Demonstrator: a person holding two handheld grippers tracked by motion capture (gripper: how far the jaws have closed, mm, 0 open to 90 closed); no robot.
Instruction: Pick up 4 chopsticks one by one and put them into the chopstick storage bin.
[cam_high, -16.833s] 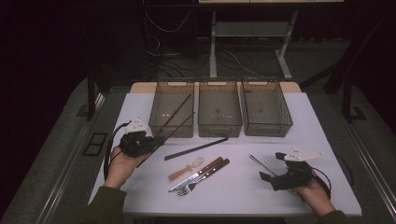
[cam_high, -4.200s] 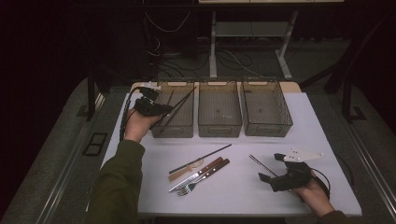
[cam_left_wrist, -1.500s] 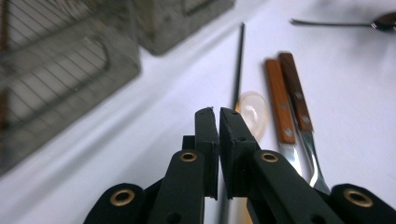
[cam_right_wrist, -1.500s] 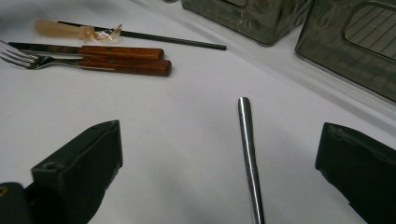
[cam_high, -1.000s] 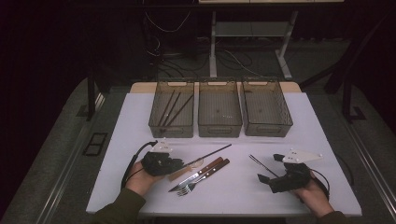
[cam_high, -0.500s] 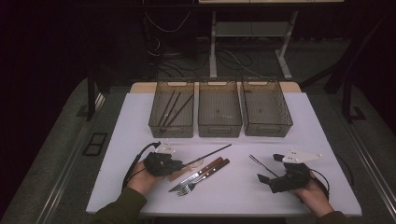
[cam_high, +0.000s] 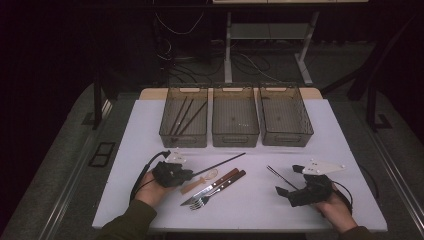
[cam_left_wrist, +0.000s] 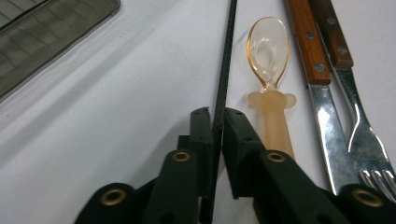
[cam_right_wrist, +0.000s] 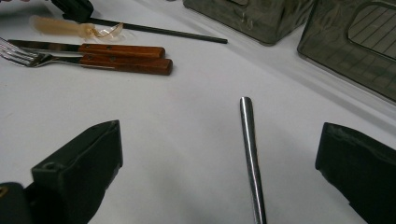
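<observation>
- A black chopstick (cam_left_wrist: 225, 65) lies on the white counter (cam_high: 340, 135), its near end clamped between the left gripper's (cam_left_wrist: 214, 122) jaws.
- Just beside it lie an amber spoon (cam_left_wrist: 269, 70), a knife (cam_left_wrist: 312, 70) and a fork (cam_left_wrist: 348, 88).
- The right gripper (cam_right_wrist: 219, 163) rests with jaws spread wide around a metal rod (cam_right_wrist: 250, 149).
- Three bins (cam_high: 235, 117) stand behind.

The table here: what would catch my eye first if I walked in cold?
Probably the three bins in a row at the back, the left one holding dark sticks. Next, the left tongs closed on a black stick beside a spoon, knife and fork. The right tongs sit open around a metal rod.
</observation>
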